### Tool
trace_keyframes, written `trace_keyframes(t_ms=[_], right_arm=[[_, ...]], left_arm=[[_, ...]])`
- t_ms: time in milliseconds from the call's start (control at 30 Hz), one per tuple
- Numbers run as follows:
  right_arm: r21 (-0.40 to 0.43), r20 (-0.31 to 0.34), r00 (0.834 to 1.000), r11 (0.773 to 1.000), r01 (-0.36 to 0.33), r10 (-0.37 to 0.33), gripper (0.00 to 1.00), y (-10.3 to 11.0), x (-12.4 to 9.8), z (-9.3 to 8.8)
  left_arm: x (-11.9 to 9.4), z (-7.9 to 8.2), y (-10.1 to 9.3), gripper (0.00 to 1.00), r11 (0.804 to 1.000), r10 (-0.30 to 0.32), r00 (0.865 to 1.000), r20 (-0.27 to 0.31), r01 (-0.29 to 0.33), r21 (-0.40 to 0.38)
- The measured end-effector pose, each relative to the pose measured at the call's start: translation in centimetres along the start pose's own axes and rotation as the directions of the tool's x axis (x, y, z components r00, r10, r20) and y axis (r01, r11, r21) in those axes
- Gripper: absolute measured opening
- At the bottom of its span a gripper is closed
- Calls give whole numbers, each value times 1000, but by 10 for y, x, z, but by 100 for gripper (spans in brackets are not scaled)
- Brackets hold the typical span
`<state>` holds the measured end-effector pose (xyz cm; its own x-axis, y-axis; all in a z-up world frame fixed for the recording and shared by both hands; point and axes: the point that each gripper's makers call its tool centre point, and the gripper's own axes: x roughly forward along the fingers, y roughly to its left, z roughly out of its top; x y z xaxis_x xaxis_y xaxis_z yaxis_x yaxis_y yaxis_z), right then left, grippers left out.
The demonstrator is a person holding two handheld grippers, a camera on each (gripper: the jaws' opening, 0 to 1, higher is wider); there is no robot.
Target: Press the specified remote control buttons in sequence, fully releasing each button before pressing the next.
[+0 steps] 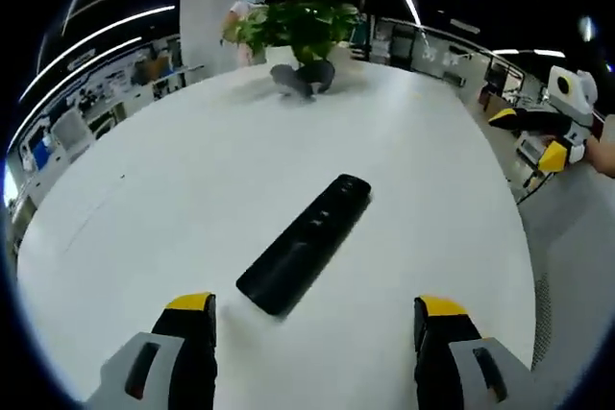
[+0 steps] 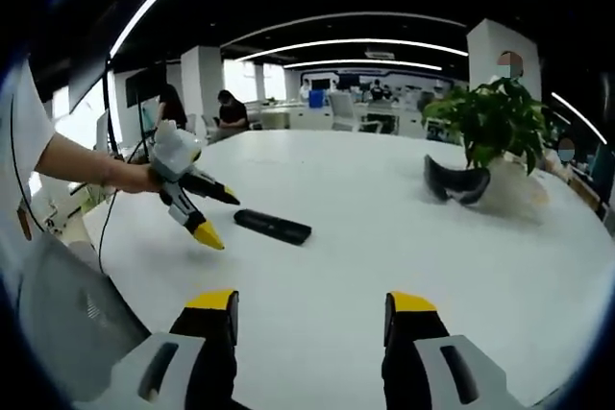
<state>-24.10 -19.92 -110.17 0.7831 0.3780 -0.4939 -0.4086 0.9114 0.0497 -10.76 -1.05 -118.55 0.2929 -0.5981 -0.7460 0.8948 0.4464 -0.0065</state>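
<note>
Worktop [image 1: 192, 170]: smooth white surface, matt to faintly satin; soft shadows, no sharp reflections. Remote control [image 1: 306, 242]: black plastic, mostly matt, with a slight sheen along its upper face. Left gripper [image 1: 312, 333]: jaws black, plastic by the look, tipped in glossy yellow; grey moulded plastic housings behind. Right gripper [image 2: 309, 319]: same black jaws, yellow tips, grey plastic shells. Plant [image 2: 495, 122], far side: glossy green leaves. Dark object [image 2: 456, 182] at its base: smooth, semi-gloss; material cannot be told.
</note>
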Motion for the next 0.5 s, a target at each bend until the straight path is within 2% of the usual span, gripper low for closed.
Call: trace_keyframes(t_ms=[133, 233, 367, 500], right_arm=[[2, -2, 1000, 1000, 6, -6, 59, -2, 0, -1], [10, 1, 1000, 1000, 11, -11, 58, -4, -1, -1], [12, -4, 1000, 1000, 12, -11, 57, -4, 0, -2], [13, -7, 1000, 1000, 13, -13, 56, -5, -1, -2]], left_arm=[[8, 5, 5, 83, 1000, -21, 1000, -10, 21, 3], [15, 9, 11, 80, 999, -23, 999, -33, 24, 34], [22, 16, 18, 73, 999, -48, 998, -51, 49, 22], [26, 23, 26, 67, 998, -50, 997, -57, 53, 44]])
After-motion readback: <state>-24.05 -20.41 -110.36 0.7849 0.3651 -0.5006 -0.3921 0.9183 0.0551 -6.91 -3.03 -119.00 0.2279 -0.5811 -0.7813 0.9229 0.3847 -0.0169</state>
